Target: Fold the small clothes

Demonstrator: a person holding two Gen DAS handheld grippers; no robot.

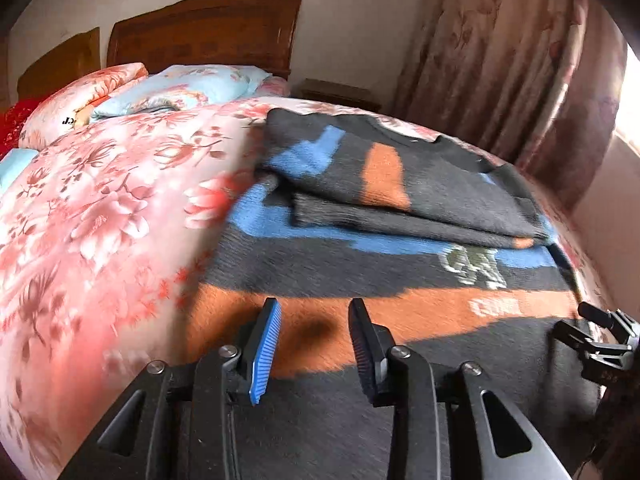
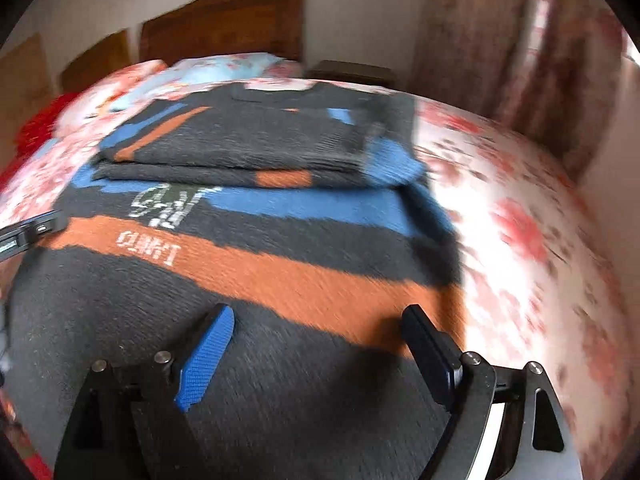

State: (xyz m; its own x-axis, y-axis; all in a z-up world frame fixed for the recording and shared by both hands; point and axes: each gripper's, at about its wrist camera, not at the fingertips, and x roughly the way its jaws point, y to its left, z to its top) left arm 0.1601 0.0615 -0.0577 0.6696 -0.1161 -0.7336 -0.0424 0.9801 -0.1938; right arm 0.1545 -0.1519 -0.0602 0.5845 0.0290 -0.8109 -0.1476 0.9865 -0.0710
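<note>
A small dark grey sweater [image 1: 400,276] with blue and orange stripes and white lettering lies flat on the bed, its far part and sleeves folded over onto the body. It also shows in the right wrist view [image 2: 280,240]. My left gripper [image 1: 314,312] is open and empty, just above the sweater's near left part. My right gripper [image 2: 320,316] is wide open and empty over the near right part. The right gripper's tip shows at the left view's right edge [image 1: 600,332], and the left gripper's tip shows at the right view's left edge [image 2: 28,232].
The bed has a pink floral quilt [image 1: 100,220] under the sweater. Pillows [image 1: 180,92] and a wooden headboard [image 1: 204,32] are at the far end. A nightstand [image 1: 340,92] and floral curtains [image 1: 520,60] stand to the right.
</note>
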